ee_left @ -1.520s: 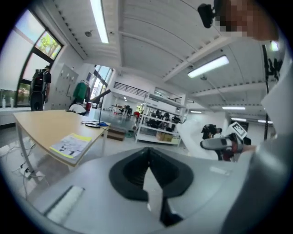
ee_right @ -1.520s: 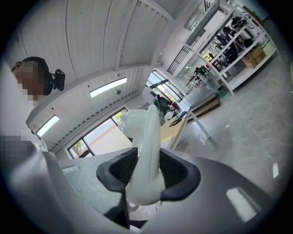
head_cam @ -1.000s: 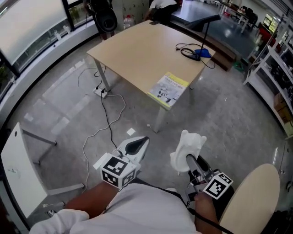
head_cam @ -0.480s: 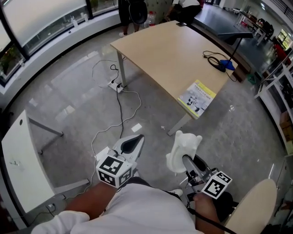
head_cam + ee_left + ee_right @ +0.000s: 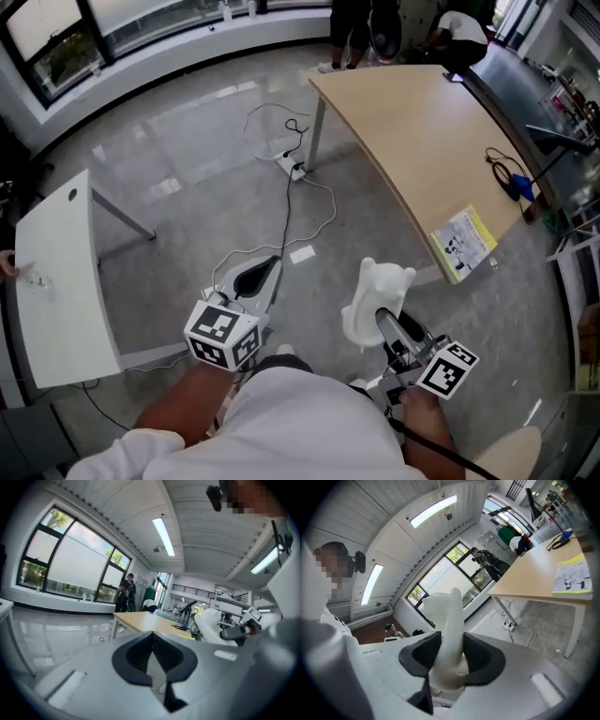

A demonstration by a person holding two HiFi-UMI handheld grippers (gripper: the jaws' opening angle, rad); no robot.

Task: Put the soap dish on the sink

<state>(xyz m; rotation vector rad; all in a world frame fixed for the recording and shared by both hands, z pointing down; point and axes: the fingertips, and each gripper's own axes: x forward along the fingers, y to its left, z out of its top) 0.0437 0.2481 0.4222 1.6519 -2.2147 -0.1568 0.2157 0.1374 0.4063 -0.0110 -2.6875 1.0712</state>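
Note:
The soap dish [image 5: 377, 298] is a white, curvy plastic piece, held upright over the grey floor. My right gripper [image 5: 387, 328] is shut on its lower part. In the right gripper view the soap dish [image 5: 450, 620] stands edge-on between the black pads [image 5: 421, 657], which press it from both sides. My left gripper [image 5: 253, 281] is level beside it at the left, shut, with nothing between its pads [image 5: 136, 660]. The left gripper view shows the soap dish [image 5: 210, 625] off to the right. No sink appears in any view.
A wooden table [image 5: 422, 141] with a yellow booklet [image 5: 462, 242] and a blue-tipped cable [image 5: 514, 180] stands at the upper right. A white table [image 5: 56, 272] is at the left. Floor cables [image 5: 292, 211] run to a power strip [image 5: 288, 167]. People stand at the far end.
The whole view has swung: the wooden table slid to the right of the picture and the white table came further in at the left. Both grippers kept their pose, the right still on the soap dish.

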